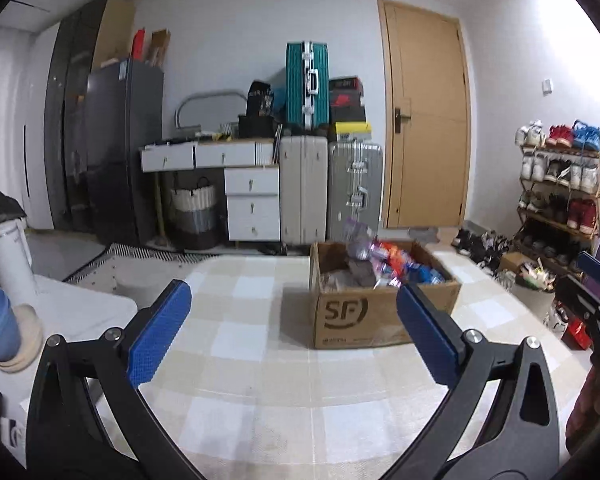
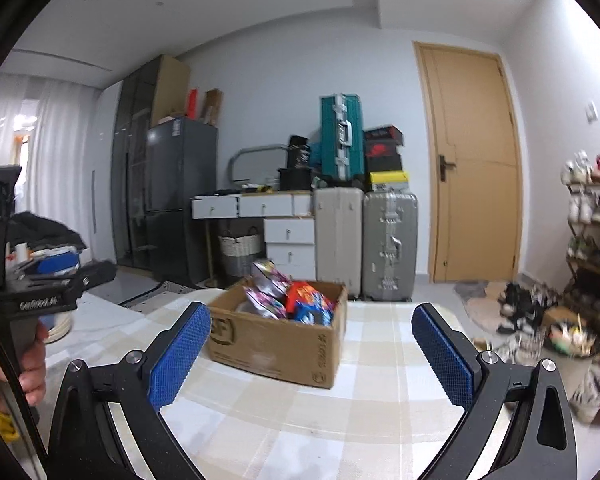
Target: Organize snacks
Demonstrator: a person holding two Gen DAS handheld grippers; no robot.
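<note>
Both wrist views look level along the checked tabletop [image 1: 260, 360] toward the far wall and wooden door [image 1: 428, 120]. The left view sits nearer the open cardboard box [image 1: 380, 316], facing its printed side; the right view sees it cornerwise. Both share box, suitcases and door.

We see blue textured pads [image 1: 160, 332], a beige-and-white checked tablecloth [image 1: 260, 360], a brown cardboard box [image 1: 380, 316] at one o'clock, and a teal suitcase [image 1: 306, 84].

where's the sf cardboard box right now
The SF cardboard box sits on the checkered tablecloth, ahead of both open grippers, in front of the grey suitcase; snack packets fill it.
</note>
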